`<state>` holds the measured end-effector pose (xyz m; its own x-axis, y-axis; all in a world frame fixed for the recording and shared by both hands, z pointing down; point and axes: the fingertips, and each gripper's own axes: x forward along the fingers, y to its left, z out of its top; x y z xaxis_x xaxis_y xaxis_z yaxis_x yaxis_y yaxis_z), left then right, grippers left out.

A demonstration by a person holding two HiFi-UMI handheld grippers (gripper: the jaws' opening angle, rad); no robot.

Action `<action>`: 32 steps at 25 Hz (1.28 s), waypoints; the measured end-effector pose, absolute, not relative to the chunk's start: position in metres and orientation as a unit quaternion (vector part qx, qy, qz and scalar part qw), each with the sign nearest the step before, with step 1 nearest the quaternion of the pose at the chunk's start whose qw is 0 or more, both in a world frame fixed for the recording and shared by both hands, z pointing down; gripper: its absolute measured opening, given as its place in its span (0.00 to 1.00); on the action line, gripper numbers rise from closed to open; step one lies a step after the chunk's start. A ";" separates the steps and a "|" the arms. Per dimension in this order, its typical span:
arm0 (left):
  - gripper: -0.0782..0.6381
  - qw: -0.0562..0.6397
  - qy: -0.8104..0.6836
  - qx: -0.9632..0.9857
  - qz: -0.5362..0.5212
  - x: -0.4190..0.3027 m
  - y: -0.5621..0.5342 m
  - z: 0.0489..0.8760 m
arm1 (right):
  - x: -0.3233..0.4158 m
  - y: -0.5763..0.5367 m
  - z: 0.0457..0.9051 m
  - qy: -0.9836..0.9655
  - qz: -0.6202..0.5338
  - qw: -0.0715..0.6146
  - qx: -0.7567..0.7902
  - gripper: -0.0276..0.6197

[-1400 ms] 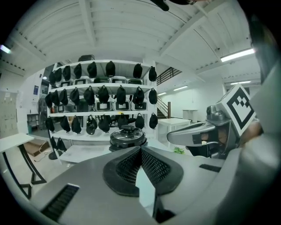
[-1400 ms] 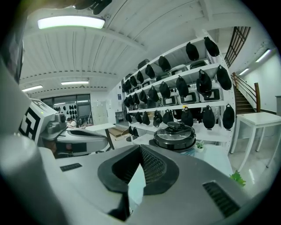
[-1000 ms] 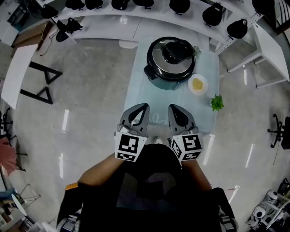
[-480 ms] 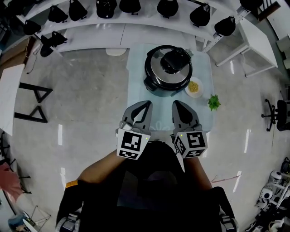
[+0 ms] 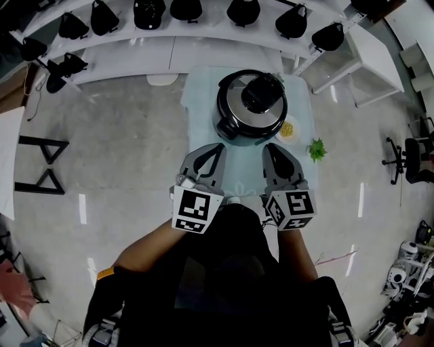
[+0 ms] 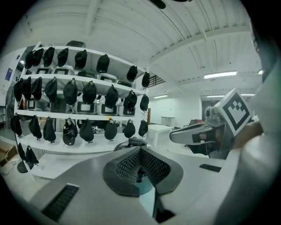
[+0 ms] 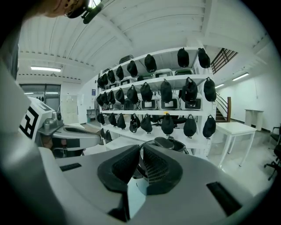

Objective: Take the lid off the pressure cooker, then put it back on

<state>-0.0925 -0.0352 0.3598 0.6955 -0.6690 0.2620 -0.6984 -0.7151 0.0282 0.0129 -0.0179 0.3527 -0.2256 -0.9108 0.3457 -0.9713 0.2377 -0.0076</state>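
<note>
The pressure cooker (image 5: pixel 251 108) stands on the far half of a small pale-blue table (image 5: pixel 201 101), its steel lid (image 5: pixel 236 101) on and topped by a black handle (image 5: pixel 263 91). My left gripper (image 5: pixel 218 146) and right gripper (image 5: pixel 269 146) hover side by side over the table's near half, just short of the cooker and apart from it. Both are shut with nothing between the pads. In the left gripper view the cooker (image 6: pixel 131 142) peeks over the closed gripper (image 6: pixel 140 150). In the right gripper view the cooker (image 7: pixel 170 144) sits just beyond the gripper (image 7: pixel 141 150).
A small white dish of yellow food (image 5: pixel 289 129) and a green sprig (image 5: pixel 316 148) lie right of the cooker. White shelves hung with black bags (image 5: pixel 169 13) run behind the table. A white side table (image 5: pixel 369 47) stands at right, black trestle legs (image 5: pixel 41 162) at left.
Both grippers have moved forward and a little up towards the cooker, still side by side and shut. The cooker and its lid have not moved.
</note>
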 end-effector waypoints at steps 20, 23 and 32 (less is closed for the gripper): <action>0.12 0.069 -0.432 0.887 0.147 -0.061 -0.121 0.374 | 0.058 -0.129 0.366 -0.815 0.089 0.167 0.548 0.34; 0.12 0.076 -0.440 0.881 0.157 -0.056 -0.135 0.382 | 0.061 -0.146 0.376 -0.823 0.092 0.180 0.531 0.39; 0.12 0.090 -0.471 0.861 0.169 -0.047 -0.165 0.403 | 0.058 -0.184 0.408 -0.850 0.084 0.216 0.474 0.50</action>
